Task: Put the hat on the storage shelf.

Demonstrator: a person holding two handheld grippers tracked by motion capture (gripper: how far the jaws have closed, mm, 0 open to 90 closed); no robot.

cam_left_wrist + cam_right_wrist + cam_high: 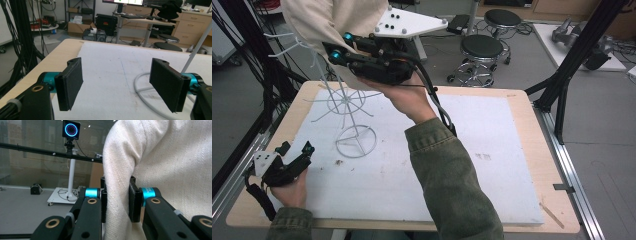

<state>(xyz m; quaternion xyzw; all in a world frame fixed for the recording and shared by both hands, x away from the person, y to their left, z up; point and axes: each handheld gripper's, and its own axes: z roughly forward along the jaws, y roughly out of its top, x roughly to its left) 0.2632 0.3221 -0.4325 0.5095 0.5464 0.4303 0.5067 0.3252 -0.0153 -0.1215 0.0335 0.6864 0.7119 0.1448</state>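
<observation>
My right gripper [339, 47] is raised high over the table's back left and is shut on a fold of cream cloth [319, 20]. In the right gripper view the cloth [162, 157] hangs pinched between the two pads of the right gripper [117, 200]. Below the cloth stands a white wire stand [346, 102] with thin spokes and a ring base [356, 141] on the white mat [492, 150]. My left gripper [296, 148] rests low at the front left, open with nothing in it. The left gripper [120, 82] looks across the mat, the ring base [140, 80] near its right pad.
Two black stools [482, 47] stand on the floor behind the table. Black cables and frame struts [242, 90] crowd the left side, and a black strut [572, 65] rises at the right. The wooden table edge [532, 125] borders the mat.
</observation>
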